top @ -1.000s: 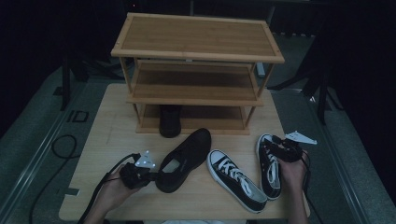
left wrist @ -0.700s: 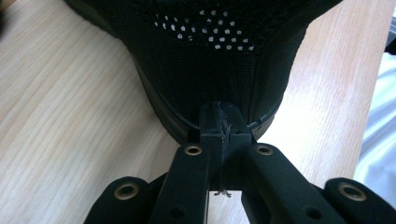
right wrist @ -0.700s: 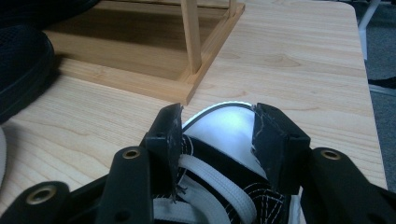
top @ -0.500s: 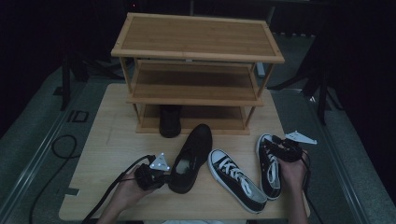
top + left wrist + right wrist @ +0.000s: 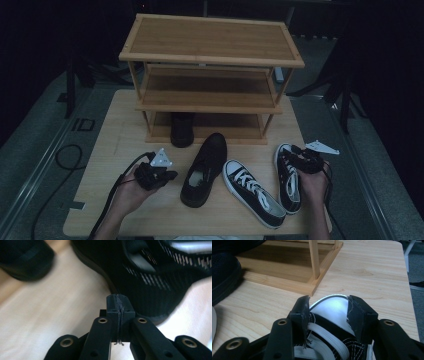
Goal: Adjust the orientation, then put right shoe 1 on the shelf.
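My left gripper (image 5: 169, 175) hovers just left of a black slip-on shoe (image 5: 205, 167) in the middle of the table. In the left gripper view that shoe (image 5: 155, 277) lies just ahead of the left gripper (image 5: 120, 302). Its jaws have just been opening slightly but still look pressed together, with nothing between them. My right gripper (image 5: 295, 154) is shut on the toe of a black-and-white sneaker (image 5: 289, 182) at the right. Its jaws (image 5: 328, 305) clasp the white toe cap of the sneaker (image 5: 332, 311). The matching sneaker (image 5: 252, 192) lies between the two shoes.
A three-tier wooden shoe rack (image 5: 210, 40) stands at the back of the wooden table (image 5: 110, 130). A second black shoe (image 5: 182, 130) sits on its bottom shelf, blurred in the left gripper view (image 5: 25, 260). The rack's base and post (image 5: 314, 262) rise ahead of the right gripper.
The black shoe's heel swung right, so it now lies straighter. The left gripper then drew back left from it and rose a little. The right hand and sneakers stayed still.
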### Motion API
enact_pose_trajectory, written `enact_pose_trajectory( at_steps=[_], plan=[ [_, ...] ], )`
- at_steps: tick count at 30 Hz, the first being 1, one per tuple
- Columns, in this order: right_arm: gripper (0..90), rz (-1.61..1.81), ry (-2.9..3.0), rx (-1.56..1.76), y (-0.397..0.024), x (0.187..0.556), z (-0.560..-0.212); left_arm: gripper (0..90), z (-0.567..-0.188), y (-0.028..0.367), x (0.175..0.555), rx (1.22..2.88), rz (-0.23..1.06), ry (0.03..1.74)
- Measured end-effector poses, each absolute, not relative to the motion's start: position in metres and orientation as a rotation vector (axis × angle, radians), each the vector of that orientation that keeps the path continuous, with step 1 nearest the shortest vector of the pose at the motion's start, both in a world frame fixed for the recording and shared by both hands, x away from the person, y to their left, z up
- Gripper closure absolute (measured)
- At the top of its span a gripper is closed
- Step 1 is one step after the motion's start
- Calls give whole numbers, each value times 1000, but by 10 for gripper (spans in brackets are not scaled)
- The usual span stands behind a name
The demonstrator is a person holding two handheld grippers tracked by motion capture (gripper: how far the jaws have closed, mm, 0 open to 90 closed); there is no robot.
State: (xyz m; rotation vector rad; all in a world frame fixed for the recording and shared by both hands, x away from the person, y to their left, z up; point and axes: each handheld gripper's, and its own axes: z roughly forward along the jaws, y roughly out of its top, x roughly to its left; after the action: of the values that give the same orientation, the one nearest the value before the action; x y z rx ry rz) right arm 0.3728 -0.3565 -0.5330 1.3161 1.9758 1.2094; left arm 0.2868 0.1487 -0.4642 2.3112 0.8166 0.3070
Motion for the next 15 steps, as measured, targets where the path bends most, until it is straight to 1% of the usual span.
enact_pose_trajectory(
  at_steps=[5,15],
  plan=[
    [526,1209,1976,1315,-356,373,-533,865,-446,143,297,2265,309,839],
    [526,1211,1980,1317,-357,374,-533,822,-431,119,307,2276,261,827]
  ],
)
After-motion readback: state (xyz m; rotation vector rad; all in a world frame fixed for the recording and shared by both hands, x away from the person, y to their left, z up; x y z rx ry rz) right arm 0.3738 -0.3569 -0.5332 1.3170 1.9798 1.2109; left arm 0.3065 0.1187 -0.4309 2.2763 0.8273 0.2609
